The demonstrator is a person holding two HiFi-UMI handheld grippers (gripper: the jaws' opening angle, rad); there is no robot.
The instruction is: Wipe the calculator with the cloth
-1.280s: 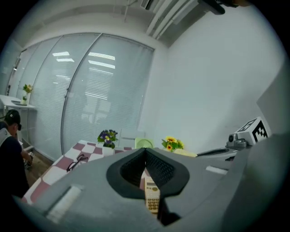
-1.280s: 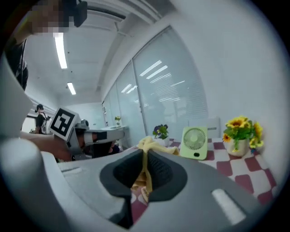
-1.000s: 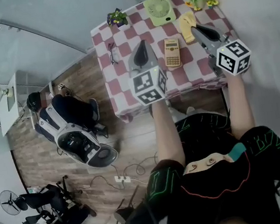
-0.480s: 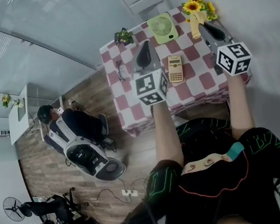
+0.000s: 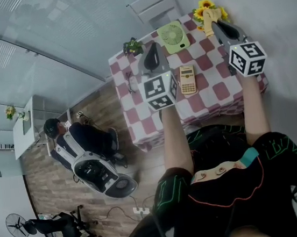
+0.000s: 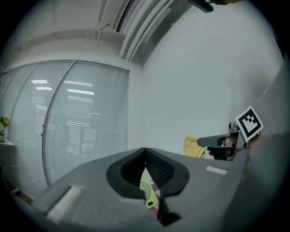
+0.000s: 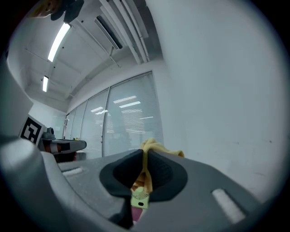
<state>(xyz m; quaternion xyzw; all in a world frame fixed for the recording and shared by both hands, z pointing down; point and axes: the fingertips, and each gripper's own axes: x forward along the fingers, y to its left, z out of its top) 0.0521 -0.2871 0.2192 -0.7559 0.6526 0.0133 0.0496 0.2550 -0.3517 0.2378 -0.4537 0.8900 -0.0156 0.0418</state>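
A tan calculator (image 5: 187,79) lies flat near the middle of the checkered table (image 5: 210,93). My right gripper (image 5: 213,24) is held up over the table's far right corner, shut on a yellow cloth (image 5: 208,17); in the right gripper view the cloth (image 7: 153,146) sticks out above the closed jaws of that gripper (image 7: 145,153). My left gripper (image 5: 152,48) hovers left of the calculator, shut with nothing in it; its jaws (image 6: 145,150) meet at the tips. From the left gripper view the right gripper (image 6: 221,141) and cloth (image 6: 193,146) show level beside it.
A green desk fan (image 5: 172,33) lies at the table's back. Sunflowers (image 5: 207,8) stand at the back right, a small plant (image 5: 132,46) at the back left, and glasses (image 5: 129,83) near the left edge. A seated person (image 5: 83,137) is on the floor side, left.
The right gripper has lifted the yellow cloth off the table and carries it up toward the back right corner. Both grippers are raised; the calculator has not moved.
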